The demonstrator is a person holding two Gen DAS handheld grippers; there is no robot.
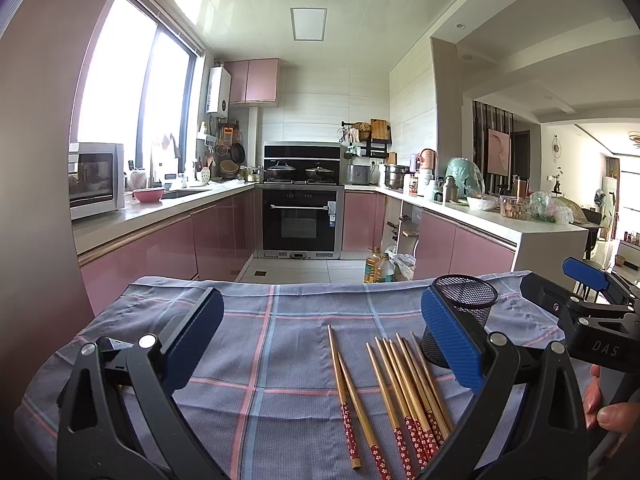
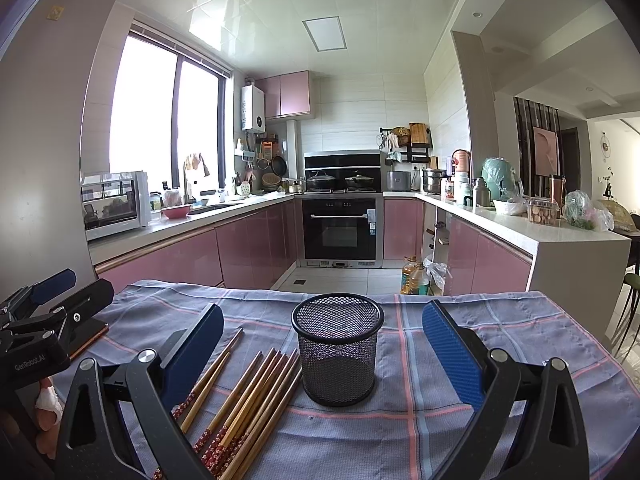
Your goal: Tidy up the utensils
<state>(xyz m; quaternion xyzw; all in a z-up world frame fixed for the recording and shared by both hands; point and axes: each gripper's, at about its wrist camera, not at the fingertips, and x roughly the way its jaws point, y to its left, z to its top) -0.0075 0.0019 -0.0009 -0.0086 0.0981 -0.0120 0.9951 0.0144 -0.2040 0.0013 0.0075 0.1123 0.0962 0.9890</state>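
Several bamboo chopsticks (image 1: 404, 396) with red flowered ends lie on a blue checked cloth (image 1: 280, 312); two lie apart to the left of the bunch. They also show in the right wrist view (image 2: 248, 396). A black mesh cup (image 2: 337, 350) stands upright and empty, right of the chopsticks; in the left wrist view the mesh cup (image 1: 466, 312) is partly behind my finger. My left gripper (image 1: 322, 338) is open and empty above the chopsticks. My right gripper (image 2: 323, 346) is open and empty, with the cup between its fingers ahead.
The cloth-covered table ends at a far edge (image 2: 320, 294) before the kitchen floor. Oil bottles (image 2: 414, 276) stand on the floor beyond. The right gripper body (image 1: 588, 304) shows at right in the left wrist view; the left gripper body (image 2: 44, 320) shows at left in the right.
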